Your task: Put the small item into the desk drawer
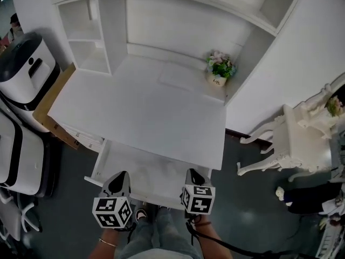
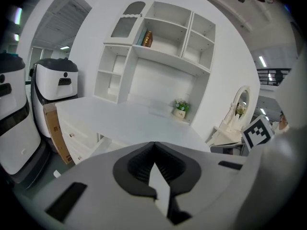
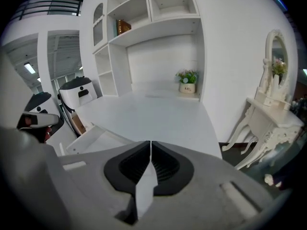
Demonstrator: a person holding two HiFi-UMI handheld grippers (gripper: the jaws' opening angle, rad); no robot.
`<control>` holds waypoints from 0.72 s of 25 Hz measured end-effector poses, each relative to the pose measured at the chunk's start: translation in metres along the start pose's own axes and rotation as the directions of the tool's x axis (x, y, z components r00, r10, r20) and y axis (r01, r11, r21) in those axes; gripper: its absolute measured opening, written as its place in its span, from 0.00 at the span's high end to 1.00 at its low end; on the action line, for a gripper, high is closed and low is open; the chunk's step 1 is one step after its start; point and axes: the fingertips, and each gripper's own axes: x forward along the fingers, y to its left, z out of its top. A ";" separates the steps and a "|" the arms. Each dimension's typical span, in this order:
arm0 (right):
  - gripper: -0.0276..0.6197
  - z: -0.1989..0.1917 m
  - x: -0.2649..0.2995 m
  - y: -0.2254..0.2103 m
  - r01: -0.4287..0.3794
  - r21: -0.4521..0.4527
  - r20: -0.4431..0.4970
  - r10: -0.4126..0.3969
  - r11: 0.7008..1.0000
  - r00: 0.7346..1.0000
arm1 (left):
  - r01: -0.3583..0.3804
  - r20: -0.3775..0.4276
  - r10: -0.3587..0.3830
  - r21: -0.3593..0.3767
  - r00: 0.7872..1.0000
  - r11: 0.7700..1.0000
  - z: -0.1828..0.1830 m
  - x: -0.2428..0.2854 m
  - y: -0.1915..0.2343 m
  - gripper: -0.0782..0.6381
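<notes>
I have both tools held low at the near edge of the scene, over my knees. The left gripper [image 1: 121, 178] is clenched with nothing in it: its own view shows the dark pads [image 2: 139, 163] meeting at the tips. The right gripper [image 1: 192, 176] is clenched the same way, its pads [image 3: 165, 163] pressed together on nothing.

Just beyond both tools, the desk drawer [image 1: 101, 163] stands pulled out toward me from under the near edge of the white desk [image 1: 140, 109]. Its inside is pale and washed out, so I cannot tell whether the small item lies in it, and I cannot pick the item out in any view.

On the far right corner of the desktop stands a small potted flower [image 1: 219, 70]. A white hutch with open shelves [image 1: 86, 34] rises on the far side. A cardboard box [image 1: 49, 106] leans at the desk's left end, and an ornate white dressing table [image 1: 294, 139] stands to the right.
</notes>
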 end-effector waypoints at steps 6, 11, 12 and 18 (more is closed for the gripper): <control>0.95 0.038 -0.057 -0.026 0.074 0.053 0.121 -0.079 0.996 0.990 | 0.068 0.077 -0.072 0.049 0.994 0.996 0.040 -0.003 -0.023 0.90; 0.95 0.065 -0.107 -0.055 0.150 0.111 0.232 -0.173 0.982 0.957 | 0.124 0.147 -0.139 0.103 0.979 0.987 0.081 -0.003 -0.042 0.90; 0.95 0.069 -0.118 -0.061 0.163 0.125 0.252 -0.190 0.979 0.949 | 0.133 0.158 -0.150 0.115 0.976 0.984 0.089 -0.002 -0.046 0.90; 0.95 0.077 -0.177 -0.090 0.219 0.199 0.351 -0.278 0.955 0.894 | 0.190 0.208 -0.226 0.176 0.952 0.966 0.128 0.000 -0.072 0.90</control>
